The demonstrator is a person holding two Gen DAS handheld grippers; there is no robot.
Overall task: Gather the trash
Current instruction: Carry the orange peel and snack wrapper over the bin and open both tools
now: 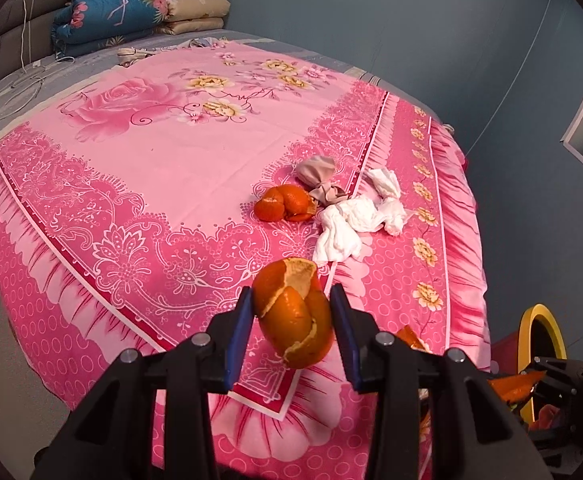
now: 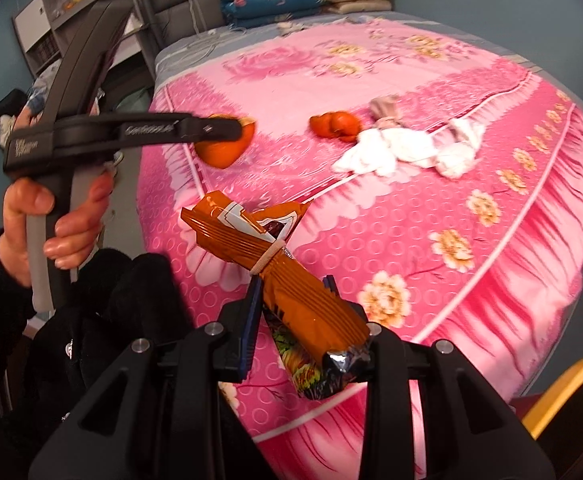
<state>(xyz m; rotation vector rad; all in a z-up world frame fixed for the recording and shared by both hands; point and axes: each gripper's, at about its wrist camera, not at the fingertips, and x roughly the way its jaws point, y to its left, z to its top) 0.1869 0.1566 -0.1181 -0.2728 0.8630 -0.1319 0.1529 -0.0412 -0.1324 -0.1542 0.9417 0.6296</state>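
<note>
Both grippers hang over the near edge of the pink floral bedspread point(image 1: 163, 168), angled steeply down toward it. The left gripper point(image 1: 291, 312), held by a bare hand point(image 2: 47, 224) wrapped round its grey handle with a black sleeve behind, has its blue-padded fingers point(image 1: 237, 332) clamped on a curled orange citrus peel point(image 1: 293, 312); the peel sits upright between the pads, its long axis running from the torn pale top down to a ragged lower edge, clear of the bedspread. The right gripper point(image 2: 295, 312) is clamped on a crumpled orange foil snack wrapper point(image 2: 279, 276) cinched by a beige rubber band point(image 2: 269, 258); the wrapper's long axis runs diagonally, its fanned open end pointing up and away toward the bedspread, its silver crimped end pointing back at the camera. Farther up the bedspread from the grippers lie another orange peel cluster point(image 1: 285, 202), a beige crumpled cloth scrap point(image 1: 319, 178) touching it, and white crumpled tissues point(image 1: 355, 216) just beside. A yellow-rimmed bin point(image 1: 545, 344) stands off the bedspread's near right corner.
</note>
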